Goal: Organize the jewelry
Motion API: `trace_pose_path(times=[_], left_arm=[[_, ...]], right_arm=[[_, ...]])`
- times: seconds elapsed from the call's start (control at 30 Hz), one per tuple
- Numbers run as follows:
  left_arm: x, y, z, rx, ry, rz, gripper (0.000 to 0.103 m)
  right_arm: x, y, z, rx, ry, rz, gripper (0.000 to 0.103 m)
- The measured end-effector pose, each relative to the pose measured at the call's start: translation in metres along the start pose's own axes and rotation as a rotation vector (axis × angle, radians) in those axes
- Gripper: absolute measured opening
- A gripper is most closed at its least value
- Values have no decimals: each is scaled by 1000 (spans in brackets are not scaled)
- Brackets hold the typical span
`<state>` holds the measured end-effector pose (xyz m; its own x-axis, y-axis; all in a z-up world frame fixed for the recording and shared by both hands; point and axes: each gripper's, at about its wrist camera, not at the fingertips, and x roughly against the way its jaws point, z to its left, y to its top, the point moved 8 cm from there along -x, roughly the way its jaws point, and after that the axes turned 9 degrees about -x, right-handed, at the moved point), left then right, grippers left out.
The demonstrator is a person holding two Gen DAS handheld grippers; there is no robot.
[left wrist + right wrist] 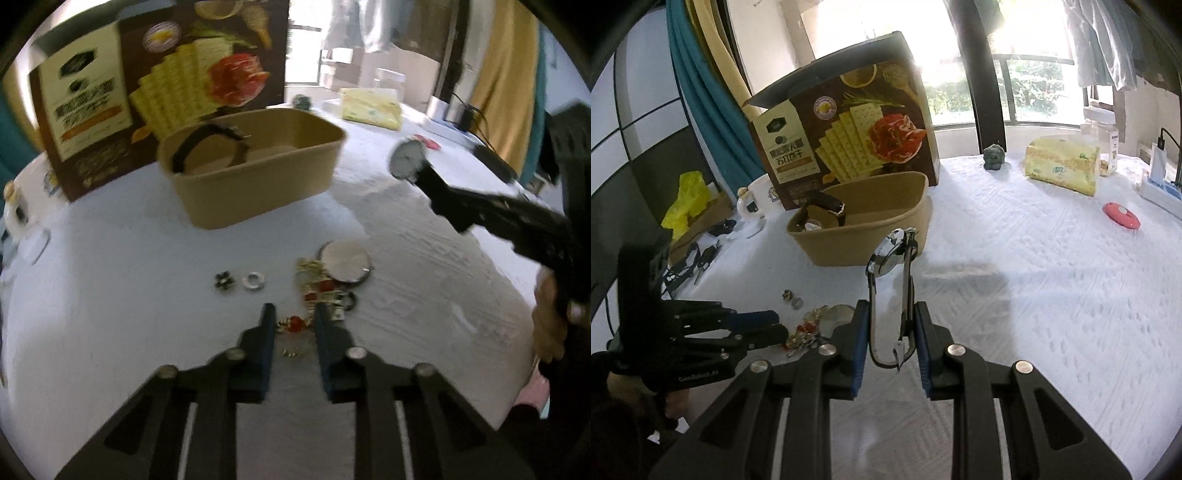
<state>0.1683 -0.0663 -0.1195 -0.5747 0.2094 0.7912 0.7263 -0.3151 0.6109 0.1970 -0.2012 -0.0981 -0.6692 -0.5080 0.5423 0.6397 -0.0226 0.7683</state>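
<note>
**Watch lifted, bracelet straddled**

Right claw (890, 332) pinching a silver-faced watch (886, 254) by its black strap, dial raised above the counter (1034, 295) and just in front of the tan bin (864, 240). Inside that bin, a second dark-strapped watch (823, 206) leaning against the wall. Left claw (293, 325) spread, low over the white cloth, fingers (266, 332) either side of a gold-and-red bracelet (314, 288). Just beyond, a round compact mirror (345, 262); to its left, a dark earring (223, 282) beside a white ring (254, 281). Behind the bin, an upright cracker box (849, 122).
</note>
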Motion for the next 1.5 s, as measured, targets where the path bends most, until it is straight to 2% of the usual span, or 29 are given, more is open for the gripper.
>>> trace_pose_path(times=[0.13, 0.2, 0.63, 0.9, 1.17, 1.5], left_arm=[[3, 3, -4, 2, -21, -11, 10], [11, 8, -3, 0, -19, -40, 10], [61, 69, 4, -44, 12, -206, 10], [78, 98, 21, -20, 21, -291, 10], [76, 124, 34, -23, 19, -339, 10], [44, 131, 59, 52, 10, -318, 10]], right_arm=[[0, 6, -2, 10, -4, -14, 22], [0, 9, -2, 3, -3, -17, 22], [0, 33, 7, 26, 0, -31, 22], [2, 55, 13, 48, 3, -58, 22], [-7, 74, 19, 60, 14, -60, 22], [-20, 87, 17, 57, 21, -57, 23]])
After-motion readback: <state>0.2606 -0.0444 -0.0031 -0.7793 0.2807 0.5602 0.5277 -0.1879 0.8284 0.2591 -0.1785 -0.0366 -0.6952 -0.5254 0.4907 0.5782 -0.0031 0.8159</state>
